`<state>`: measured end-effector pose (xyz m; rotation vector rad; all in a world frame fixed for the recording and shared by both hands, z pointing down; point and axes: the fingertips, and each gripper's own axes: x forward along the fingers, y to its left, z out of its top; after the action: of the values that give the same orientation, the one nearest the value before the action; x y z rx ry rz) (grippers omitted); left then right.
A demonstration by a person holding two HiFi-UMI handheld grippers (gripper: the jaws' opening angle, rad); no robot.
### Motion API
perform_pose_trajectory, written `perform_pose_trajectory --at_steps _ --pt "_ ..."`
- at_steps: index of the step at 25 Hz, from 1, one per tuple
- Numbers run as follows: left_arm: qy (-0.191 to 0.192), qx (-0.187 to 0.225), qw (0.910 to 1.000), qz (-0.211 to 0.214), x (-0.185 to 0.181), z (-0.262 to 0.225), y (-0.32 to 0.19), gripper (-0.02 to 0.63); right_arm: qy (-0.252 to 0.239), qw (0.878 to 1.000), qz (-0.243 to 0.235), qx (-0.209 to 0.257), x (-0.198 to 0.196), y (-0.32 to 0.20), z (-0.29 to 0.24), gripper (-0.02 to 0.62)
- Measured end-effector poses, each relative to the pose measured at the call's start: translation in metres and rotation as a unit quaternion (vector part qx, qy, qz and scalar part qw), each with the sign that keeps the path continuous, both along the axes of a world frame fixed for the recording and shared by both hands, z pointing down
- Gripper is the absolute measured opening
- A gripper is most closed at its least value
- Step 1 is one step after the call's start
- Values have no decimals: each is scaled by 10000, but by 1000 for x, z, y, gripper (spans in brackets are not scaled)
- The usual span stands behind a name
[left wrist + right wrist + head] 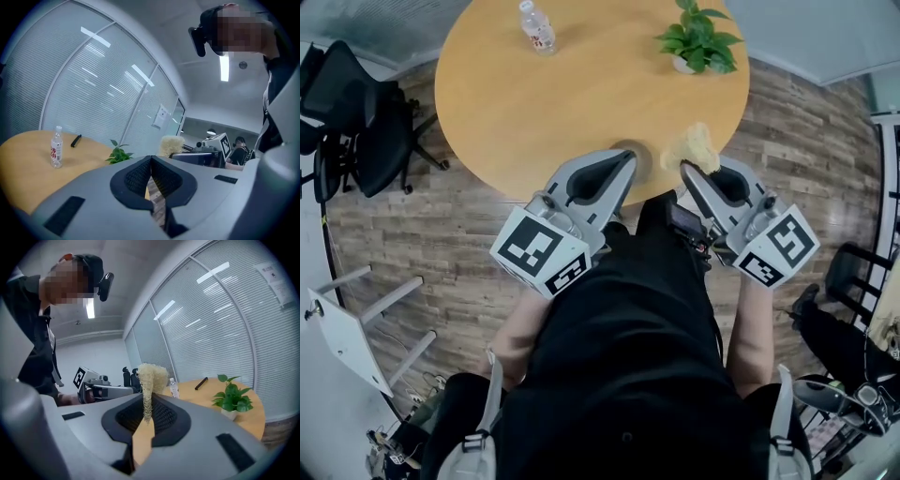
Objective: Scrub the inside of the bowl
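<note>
Right gripper (146, 404) is clamping a pale fibrous scrubber (151, 376), tuft sticking out past its tips. Left gripper (151, 158) is sitting closed, nothing between the jaws. Tan bowl (645, 161) is resting on the table (581, 94) just beyond the left tips, partly hidden, beside the scrubber.

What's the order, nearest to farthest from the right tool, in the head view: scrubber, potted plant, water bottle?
1. scrubber: clamped in the right tool, at the near edge of the table.
2. potted plant: beyond it, on the table's far right.
3. water bottle: far side, left of centre, farthest.
</note>
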<state>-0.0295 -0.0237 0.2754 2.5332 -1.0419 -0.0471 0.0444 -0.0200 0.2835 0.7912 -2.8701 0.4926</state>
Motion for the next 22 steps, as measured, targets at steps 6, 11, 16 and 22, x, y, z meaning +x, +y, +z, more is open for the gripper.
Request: perform_pose_trajectory --at_steps 6,11,16,22 --pt "-67 -1 9999 -146 -13 3 8 14 132 9995 -282 35 -4 10 -3 35" --pt "-9 -22 9998 -192 -10 3 10 14 276 9983 -475 216 -6 12 -7 35" --pt "6 -25 9993 -365 3 1 -1 14 373 9952 -848 327 -2 9 -7 35" --pt "-47 -65 9988 -476 22 -5 -8 14 255 9940 -1010 337 11 0 -14 35"
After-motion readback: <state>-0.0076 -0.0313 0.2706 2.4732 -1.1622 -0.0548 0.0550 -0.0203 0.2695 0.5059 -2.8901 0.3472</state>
